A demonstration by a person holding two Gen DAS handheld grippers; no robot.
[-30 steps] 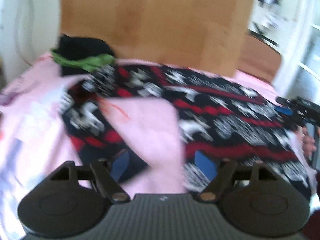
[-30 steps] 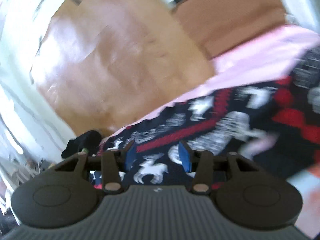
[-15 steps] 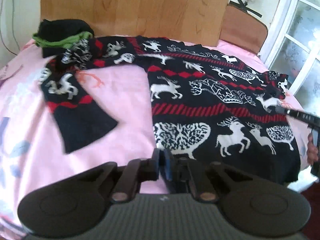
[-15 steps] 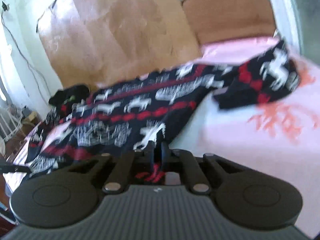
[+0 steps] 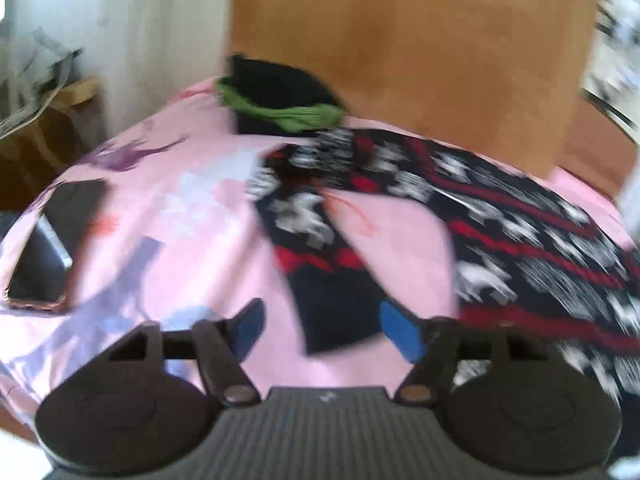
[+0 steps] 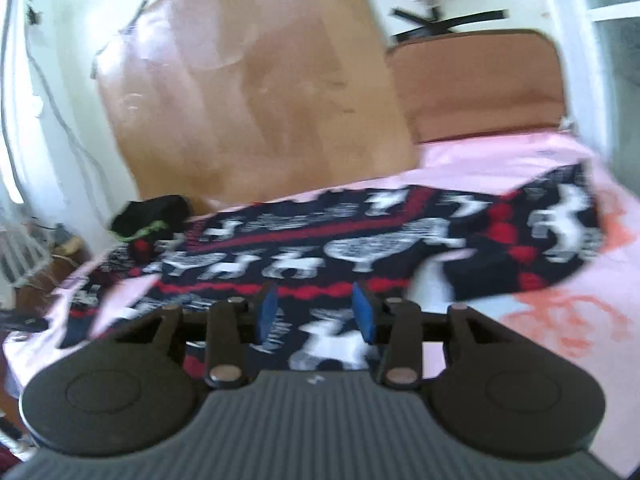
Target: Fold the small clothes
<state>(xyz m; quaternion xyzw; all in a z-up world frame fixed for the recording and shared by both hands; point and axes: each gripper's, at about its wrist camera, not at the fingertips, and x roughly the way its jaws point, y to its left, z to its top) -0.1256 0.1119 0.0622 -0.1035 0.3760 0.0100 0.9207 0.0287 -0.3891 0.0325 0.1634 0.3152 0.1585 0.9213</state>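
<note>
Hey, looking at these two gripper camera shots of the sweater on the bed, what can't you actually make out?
- Left wrist view: the sweater pattern is smeared by motion blur, and its right side is cut off by the frame edge.
- Left wrist view: the flat dark object on the pink sheet is too blurred to identify.
- Right wrist view: the sweater's near hem is hidden behind the right gripper.

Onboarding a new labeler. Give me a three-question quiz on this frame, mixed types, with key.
1. True or false: the left gripper is shut on the sweater.
2. Which sits nearest the headboard? A) phone B) black-and-green bundle C) sleeve cuff
3. Fill in: the sweater lies on a ___ sheet.

Key: 1 false, both the left and the right gripper are open; 2 B; 3 pink.
</note>
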